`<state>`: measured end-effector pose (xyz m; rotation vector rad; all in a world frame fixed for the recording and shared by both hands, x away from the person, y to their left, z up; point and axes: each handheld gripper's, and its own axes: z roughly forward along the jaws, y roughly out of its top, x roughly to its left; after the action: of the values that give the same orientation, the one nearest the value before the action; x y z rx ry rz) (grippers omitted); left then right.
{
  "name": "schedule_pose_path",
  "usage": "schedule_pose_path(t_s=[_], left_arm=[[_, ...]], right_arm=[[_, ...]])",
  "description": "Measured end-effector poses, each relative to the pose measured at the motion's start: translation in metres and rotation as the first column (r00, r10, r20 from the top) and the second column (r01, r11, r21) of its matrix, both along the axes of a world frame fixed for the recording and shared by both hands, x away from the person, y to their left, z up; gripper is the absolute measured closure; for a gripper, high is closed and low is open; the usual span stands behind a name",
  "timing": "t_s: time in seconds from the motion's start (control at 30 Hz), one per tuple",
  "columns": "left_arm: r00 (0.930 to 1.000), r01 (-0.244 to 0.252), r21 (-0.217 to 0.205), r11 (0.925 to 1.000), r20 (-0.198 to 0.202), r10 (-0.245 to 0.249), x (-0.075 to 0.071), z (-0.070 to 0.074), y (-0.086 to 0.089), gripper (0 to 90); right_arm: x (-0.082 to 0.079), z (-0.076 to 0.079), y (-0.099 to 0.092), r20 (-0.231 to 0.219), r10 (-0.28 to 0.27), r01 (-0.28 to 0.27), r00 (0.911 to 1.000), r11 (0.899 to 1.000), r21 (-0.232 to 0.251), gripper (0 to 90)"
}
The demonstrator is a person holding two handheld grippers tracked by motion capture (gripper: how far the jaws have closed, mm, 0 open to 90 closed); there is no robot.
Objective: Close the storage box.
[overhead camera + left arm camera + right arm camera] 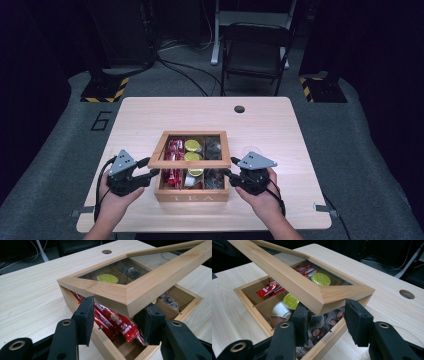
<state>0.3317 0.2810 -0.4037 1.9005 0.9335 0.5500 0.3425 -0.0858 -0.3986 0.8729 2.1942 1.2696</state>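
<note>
I have a hand-held gripper at each near corner of the glass lid (190,162), left (150,175) and right (228,173), jaws part-open around the frame, holding it raised above the tea box (191,196) on the tabletop (270,130) so the compartments are reachable.

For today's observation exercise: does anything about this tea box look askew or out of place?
Yes. The glass-paned lid sits raised and tilted above the box, front edge lifted between both grippers, leaving the packets and pods uncovered. Nothing looks spilled or broken.

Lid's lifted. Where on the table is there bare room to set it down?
Bare wood lies behind the tea box, up to the cable hole, and along the table's far left and right sides. Beside the box it is crowded: the left gripper and right gripper flank the lid.
</note>
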Motion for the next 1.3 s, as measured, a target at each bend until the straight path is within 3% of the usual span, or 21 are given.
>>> schedule_pose_path(t_s=[0.47,0.83,1.03,1.3], left_arm=[[0.9997,0.023,0.011,0.9997,-0.007,-0.023,-0.010,-0.016,0.002,50.7],[0.9998,0.018,-0.004,0.9998,0.009,-0.018,-0.014,-0.030,0.002,50.7],[0.9997,0.023,-0.011,0.9997,-0.002,-0.023,-0.016,-0.035,0.002,50.7],[0.9998,0.020,-0.009,0.9998,0.006,-0.020,-0.017,-0.039,0.003,50.6]], right_arm=[[-0.011,-0.015,-0.002,-0.016,0.020,-0.021,0.9997,1.000,-0.023,55.4],[-0.016,-0.026,-0.002,-0.017,0.019,-0.019,0.9997,1.000,-0.007,55.0],[-0.017,-0.032,-0.001,-0.032,0.012,-0.012,0.9994,1.000,0.007,54.3],[-0.017,-0.035,-0.002,-0.024,0.026,-0.027,0.9994,1.000,-0.010,53.5]])
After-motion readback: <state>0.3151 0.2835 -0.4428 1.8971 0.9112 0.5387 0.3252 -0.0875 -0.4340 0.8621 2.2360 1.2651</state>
